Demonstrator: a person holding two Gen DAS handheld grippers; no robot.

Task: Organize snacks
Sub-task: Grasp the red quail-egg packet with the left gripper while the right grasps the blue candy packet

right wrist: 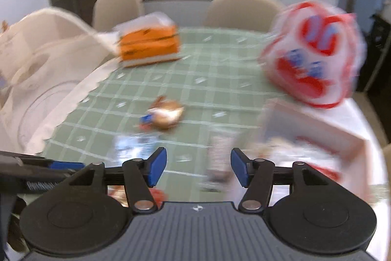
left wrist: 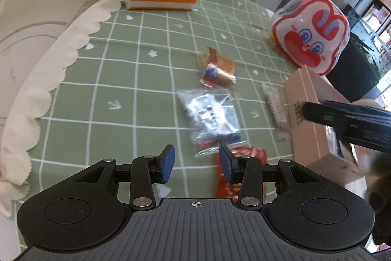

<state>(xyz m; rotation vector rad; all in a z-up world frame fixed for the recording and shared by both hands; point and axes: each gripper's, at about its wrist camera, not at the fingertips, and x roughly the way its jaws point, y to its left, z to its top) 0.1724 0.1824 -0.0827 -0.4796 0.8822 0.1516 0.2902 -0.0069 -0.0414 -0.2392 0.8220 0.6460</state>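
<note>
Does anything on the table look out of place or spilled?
Nothing is spilled or damaged. Four snack packets lie loose on the green tablecloth beside the cardboard box: silver packet, brown packet, red packet, narrow packet.

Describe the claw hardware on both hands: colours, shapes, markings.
Both match. The left claw and right claw have black linkage arms with silver pivot pins, ending in blue rectangular pads. The base is a dark grey ribbed plate with a small white crosshair mark, flanked by round black housings. No cables or sleeves show.
</note>
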